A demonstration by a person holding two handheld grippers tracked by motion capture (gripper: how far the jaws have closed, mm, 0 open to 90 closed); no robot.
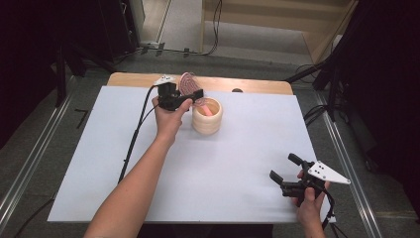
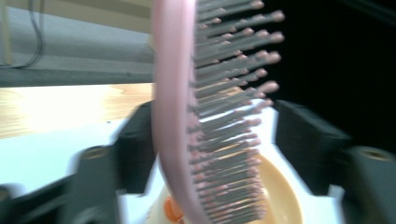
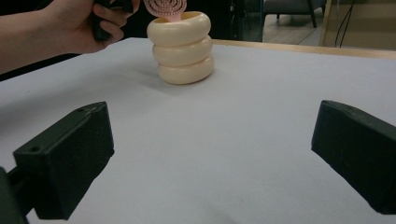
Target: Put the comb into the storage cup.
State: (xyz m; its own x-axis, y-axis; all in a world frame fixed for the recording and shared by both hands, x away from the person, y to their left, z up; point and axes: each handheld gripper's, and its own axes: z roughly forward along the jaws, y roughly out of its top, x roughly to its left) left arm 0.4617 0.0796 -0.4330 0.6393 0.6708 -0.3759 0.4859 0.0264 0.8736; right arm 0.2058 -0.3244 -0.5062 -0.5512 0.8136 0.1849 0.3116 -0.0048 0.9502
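One cream holder (image 1: 207,117), built as three stacked rings, stands upright on the white sheet covering the table (image 1: 237,163); it serves here as the landmark. One pink hairbrush (image 1: 188,85) stands in the holder, handle down inside the cup and bristled head rising above the rim, leaning toward the side of the holder farther from the person; in the left tool's own view the brush (image 2: 187,121) stands nearly upright, its bristles pointing to that picture's right.

There are two tools. The left tool (image 1: 185,96) sits just beside the holder, at its left and slightly above the rim, held in one hand (image 1: 169,118); its jaws stand spread on either side of the brush head, the left jaw close to the pink back, the right jaw apart from the bristle tips; neither pad can be seen pressing on the brush. The right tool (image 1: 281,172) is well apart from the holder, near the table's edge closest to the person and to the holder's right; its jaws are spread wide with nothing between them, and they point toward the holder (image 3: 182,46) across bare sheet.
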